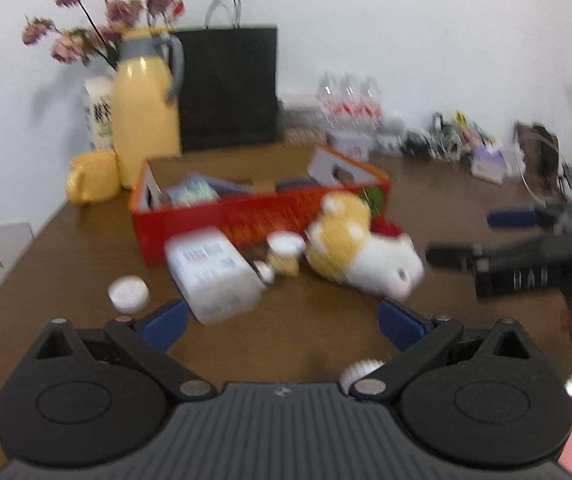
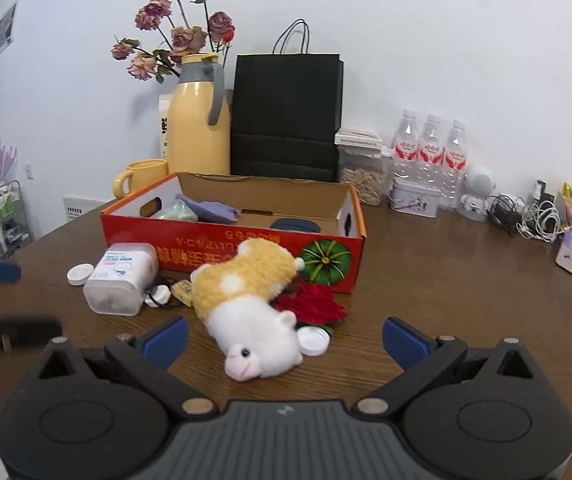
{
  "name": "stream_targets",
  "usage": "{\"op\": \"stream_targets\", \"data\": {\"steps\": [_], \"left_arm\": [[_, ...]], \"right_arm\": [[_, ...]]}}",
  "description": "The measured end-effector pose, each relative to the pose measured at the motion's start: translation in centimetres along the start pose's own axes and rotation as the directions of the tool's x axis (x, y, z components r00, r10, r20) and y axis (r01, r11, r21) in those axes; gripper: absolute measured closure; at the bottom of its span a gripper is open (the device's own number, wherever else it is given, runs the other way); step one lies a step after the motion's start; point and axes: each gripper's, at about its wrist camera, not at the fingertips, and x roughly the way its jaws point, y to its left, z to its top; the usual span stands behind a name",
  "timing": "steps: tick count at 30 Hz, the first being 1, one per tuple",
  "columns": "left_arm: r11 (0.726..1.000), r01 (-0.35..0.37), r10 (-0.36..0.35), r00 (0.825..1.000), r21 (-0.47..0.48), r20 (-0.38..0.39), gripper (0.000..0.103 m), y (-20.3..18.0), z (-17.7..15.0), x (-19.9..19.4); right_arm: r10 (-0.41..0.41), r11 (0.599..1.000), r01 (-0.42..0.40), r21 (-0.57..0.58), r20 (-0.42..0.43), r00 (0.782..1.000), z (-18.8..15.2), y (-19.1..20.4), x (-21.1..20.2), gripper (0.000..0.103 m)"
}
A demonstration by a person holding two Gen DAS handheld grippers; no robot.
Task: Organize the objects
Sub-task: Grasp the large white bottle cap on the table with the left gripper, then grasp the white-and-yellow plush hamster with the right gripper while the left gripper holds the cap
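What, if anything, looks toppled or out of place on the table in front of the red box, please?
The clear plastic jar lies on its side with its lid off; a white cap sits beside it. The plush toy sprawls face-down against the red box, with a red flower and another white cap loose nearby.

Fluffy cloth plush toy [image 2: 245,312]; printed cardboard box [image 2: 245,248]; translucent plastic jar [image 2: 119,278]; wood-grain table [image 2: 446,280], slight sheen.
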Motion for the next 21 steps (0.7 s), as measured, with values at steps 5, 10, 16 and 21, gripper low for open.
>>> {"op": "stream_targets", "data": {"steps": [5,10,16,21], "left_arm": [[0.999,0.032,-0.032,0.997,-0.004,-0.066,0.000,-1.4,-1.9,1.1],[0.999,0.039,-0.038,0.995,0.004,-0.087,0.000,-2.7,-2.7,1.8],[0.997,0.075,-0.073,0.986,0.005,-0.150,0.062,-3.3,-3.5,2.8],[0.998,0.057,-0.059,0.993,-0.020,-0.107,0.062,-2.3,-3.2,2.6]], "right_arm": [[0.012,1.000,-0.012,-0.010,-0.006,1.000,-0.7,-0.4,-0.2,0.000],[0.029,0.999,-0.029,-0.013,-0.012,1.000,-1.2,-0.6,-0.3,0.000],[0.037,0.999,-0.037,0.005,-0.025,0.999,-1.8,-0.9,0.1,0.000],[0.048,0.999,-0.048,0.013,-0.044,0.998,-2.3,-0.9,1.0,0.000]]}}
